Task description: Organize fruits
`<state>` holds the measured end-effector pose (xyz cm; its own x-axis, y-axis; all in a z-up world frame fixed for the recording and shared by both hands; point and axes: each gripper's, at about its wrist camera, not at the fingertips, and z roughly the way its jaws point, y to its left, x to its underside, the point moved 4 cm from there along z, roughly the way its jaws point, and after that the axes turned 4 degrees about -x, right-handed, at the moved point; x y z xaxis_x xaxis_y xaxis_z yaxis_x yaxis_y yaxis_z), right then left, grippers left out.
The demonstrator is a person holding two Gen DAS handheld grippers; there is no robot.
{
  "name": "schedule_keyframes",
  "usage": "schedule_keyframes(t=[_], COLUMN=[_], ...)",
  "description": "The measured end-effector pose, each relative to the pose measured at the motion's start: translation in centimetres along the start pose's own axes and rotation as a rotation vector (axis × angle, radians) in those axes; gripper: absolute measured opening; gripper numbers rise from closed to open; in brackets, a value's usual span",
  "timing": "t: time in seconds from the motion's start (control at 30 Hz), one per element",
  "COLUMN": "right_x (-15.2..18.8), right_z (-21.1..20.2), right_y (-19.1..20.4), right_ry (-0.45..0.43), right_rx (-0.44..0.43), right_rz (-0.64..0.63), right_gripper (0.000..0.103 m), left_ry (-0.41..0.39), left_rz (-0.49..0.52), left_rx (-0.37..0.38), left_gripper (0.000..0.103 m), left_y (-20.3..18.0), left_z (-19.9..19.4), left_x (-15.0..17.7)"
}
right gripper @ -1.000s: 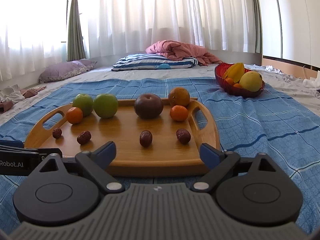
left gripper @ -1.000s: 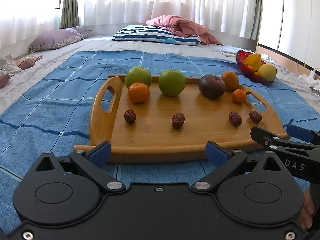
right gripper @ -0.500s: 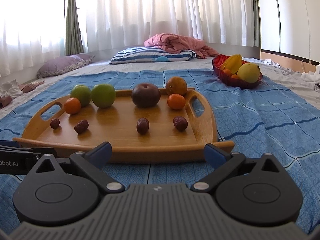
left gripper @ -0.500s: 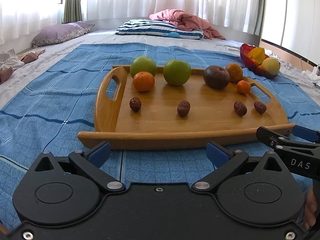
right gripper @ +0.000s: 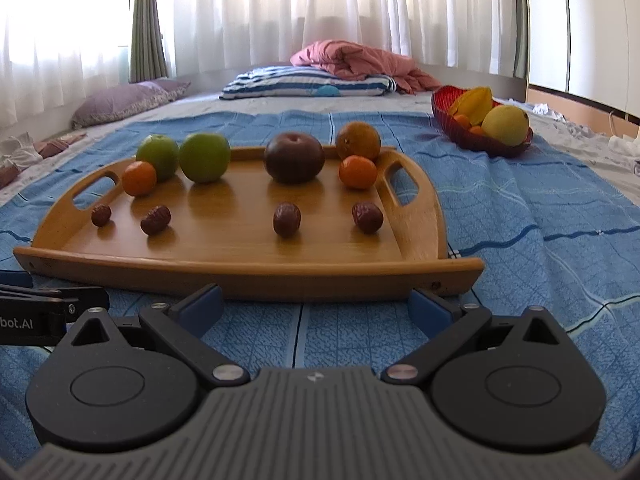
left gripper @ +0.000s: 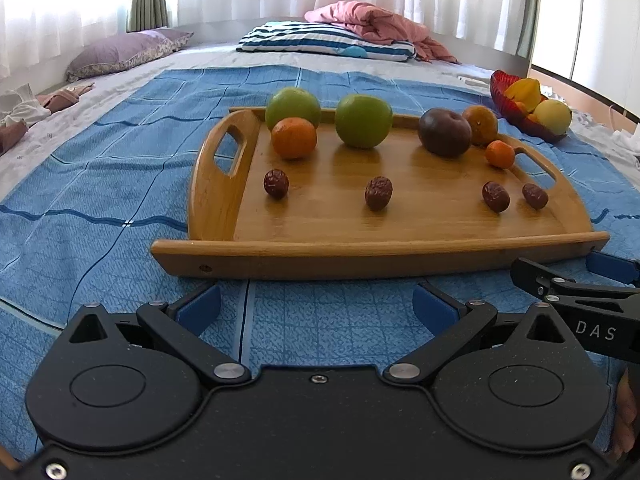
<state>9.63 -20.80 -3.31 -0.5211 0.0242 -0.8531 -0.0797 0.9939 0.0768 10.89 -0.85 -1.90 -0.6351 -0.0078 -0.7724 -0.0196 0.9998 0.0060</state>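
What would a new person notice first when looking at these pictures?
Most striking is the wooden tray on the blue bedspread, with two green apples and a dark plum along its far edge and four dates nearer. To its far right stands a red fruit bowl.

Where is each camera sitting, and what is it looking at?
Left wrist view: rides the left claw, low over the blue quilted blanket, facing the wooden fruit tray; its open blue fingers show, with the right claw alongside.
Right wrist view: rides the right claw, facing the same tray; its open fingers and part of the left claw show.
Both share the tray, the two green apples and the red fruit bowl.
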Motion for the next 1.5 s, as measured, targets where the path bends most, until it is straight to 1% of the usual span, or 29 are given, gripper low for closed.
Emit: schedule_keyframes(t=[0.13,0.33,1.5], right_x=[0.2,0.6,0.6], right_z=[0.6,0.8,1.2], right_y=[-0.1,0.3,0.4], right_ry=[0.028,0.025,0.040], right_rx=[0.000,0.012,0.016], right_rz=[0.004,-0.022,-0.035], right_gripper=[0.103,0.103,0.103], left_ry=[0.006,0.015,0.048], left_rz=[0.015,0.016,0.010], left_rx=[-0.010,-0.007,0.007], left_gripper=[0.103,0.103,0.103], left_y=[-0.1,-0.3,0.0], left_z=[0.4,0.8,1.4], left_x=[0.1,0.1,-0.1])
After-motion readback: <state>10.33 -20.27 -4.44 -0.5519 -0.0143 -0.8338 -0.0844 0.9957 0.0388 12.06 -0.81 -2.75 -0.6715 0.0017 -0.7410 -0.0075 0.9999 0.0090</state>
